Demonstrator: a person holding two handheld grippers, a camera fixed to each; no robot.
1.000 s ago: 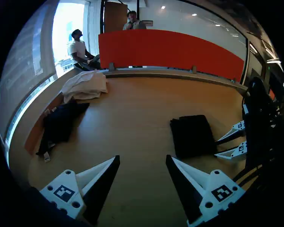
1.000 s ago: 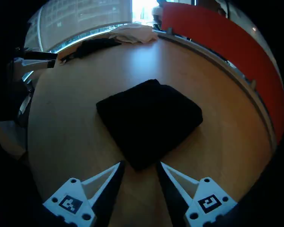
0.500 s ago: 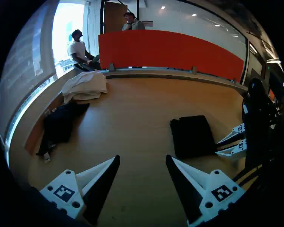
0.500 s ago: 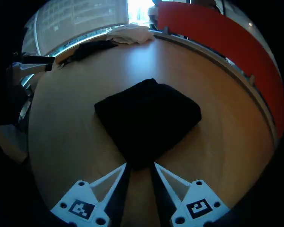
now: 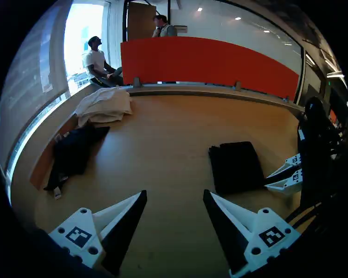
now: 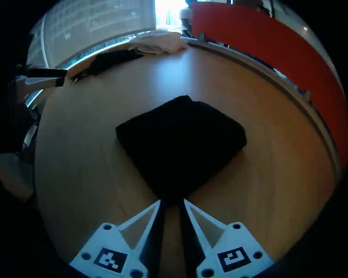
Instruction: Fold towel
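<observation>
Daylight pours through the blown-out window [image 5: 83,37], overexposed in both views, and leaves a pale sheen on the table [image 6: 188,74]. Small ceiling lights [image 5: 200,9] add little. The black towel [image 6: 181,143] reads as flat shadow; the fisheye lens bends and darkens the edges

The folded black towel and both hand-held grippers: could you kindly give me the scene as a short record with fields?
Towel: folded black fabric towel, lying flat on the wooden table
Left hand-held gripper: open, empty, above bare table
Right hand-held gripper: nearly shut at the towel's near corner; grip unclear
Elsewhere: crumpled white cloth and dark garment at the table's far edge
</observation>
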